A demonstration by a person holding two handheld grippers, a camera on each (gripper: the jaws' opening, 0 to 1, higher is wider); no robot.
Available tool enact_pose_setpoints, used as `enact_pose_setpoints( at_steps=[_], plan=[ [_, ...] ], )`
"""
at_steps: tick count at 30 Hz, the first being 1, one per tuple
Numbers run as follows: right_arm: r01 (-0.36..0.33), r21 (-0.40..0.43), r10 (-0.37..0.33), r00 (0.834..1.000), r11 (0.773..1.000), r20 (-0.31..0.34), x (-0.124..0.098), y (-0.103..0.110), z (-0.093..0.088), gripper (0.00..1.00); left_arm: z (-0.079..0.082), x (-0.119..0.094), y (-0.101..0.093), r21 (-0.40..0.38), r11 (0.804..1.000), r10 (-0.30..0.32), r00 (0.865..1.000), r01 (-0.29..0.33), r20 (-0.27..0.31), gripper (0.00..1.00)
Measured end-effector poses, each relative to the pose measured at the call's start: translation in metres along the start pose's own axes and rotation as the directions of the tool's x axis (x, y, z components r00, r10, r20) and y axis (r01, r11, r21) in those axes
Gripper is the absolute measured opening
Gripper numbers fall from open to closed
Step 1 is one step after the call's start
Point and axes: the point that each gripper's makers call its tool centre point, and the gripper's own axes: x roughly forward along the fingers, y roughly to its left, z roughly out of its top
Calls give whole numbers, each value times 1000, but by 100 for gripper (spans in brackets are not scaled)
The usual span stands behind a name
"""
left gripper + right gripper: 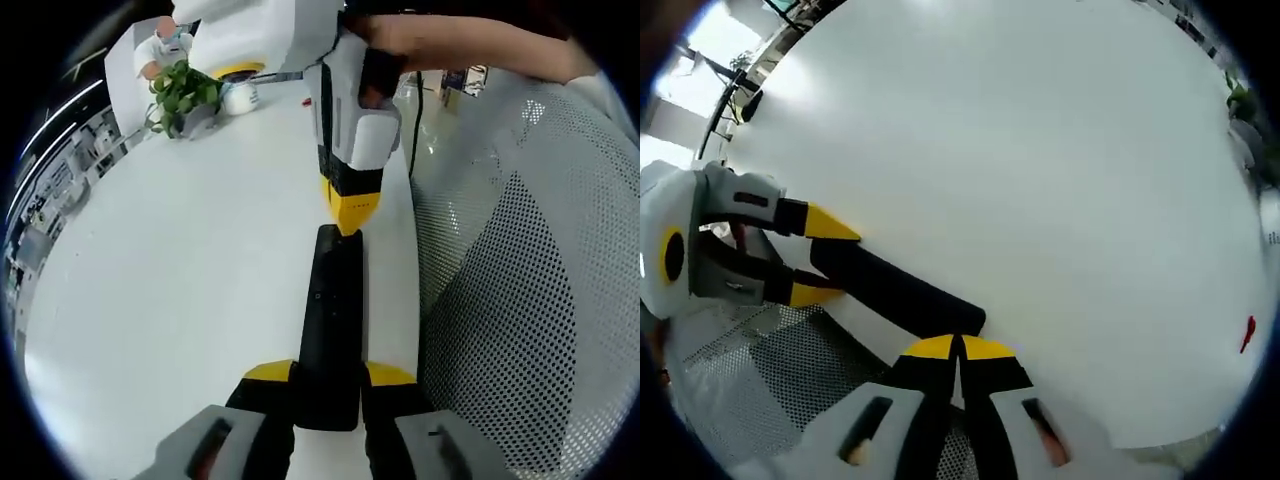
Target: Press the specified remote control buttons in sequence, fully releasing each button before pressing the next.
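In the left gripper view, a small potted plant (183,95) and a white cup (240,97) stand far off at the upper left of the white table (150,280). At centre the black remote control (330,330) lies near the table's right edge, its long axis running straight away from the left gripper (330,385) — whose yellow-tipped jaws clamp the near end from both sides. Over the far end comes the right gripper (350,212), jaws closed to a single point with nothing between them, the tip at or just above the remote; contact cannot be told. To the right is a perforated white chair (520,300). In the right gripper view the remote runs leftward from the closed tips toward the left gripper, so the pressing tool likely works along that axis — the right is the nearer.
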Motion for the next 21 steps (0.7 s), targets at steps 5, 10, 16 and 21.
enact_pose_setpoints(
  at_steps=[5, 10, 16, 21],
  plan=[
    [-2, -37, 3, 1000, 999, 8, 0, -1, 1, 0, 0, 0, 0, -2, 1000, 0, 1000, 0, -2, 25],
    [-26, -13, 26, 999, 1000, 45, -1, -2, 0, 0, 0, 0, 0, -7, 1000, 2, 1000, -2, 1, 25],
    [-86, 41, 83, 994, 996, 71, -1, -3, 0, 0, 0, 0, 0, -5, 1000, 4, 1000, -4, 0, 25],
    [-116, 84, 110, 992, 990, 68, -1, -2, 0, 0, 0, -1, 0, -1, 1000, 5, 1000, -5, 0, 25]
  ],
)
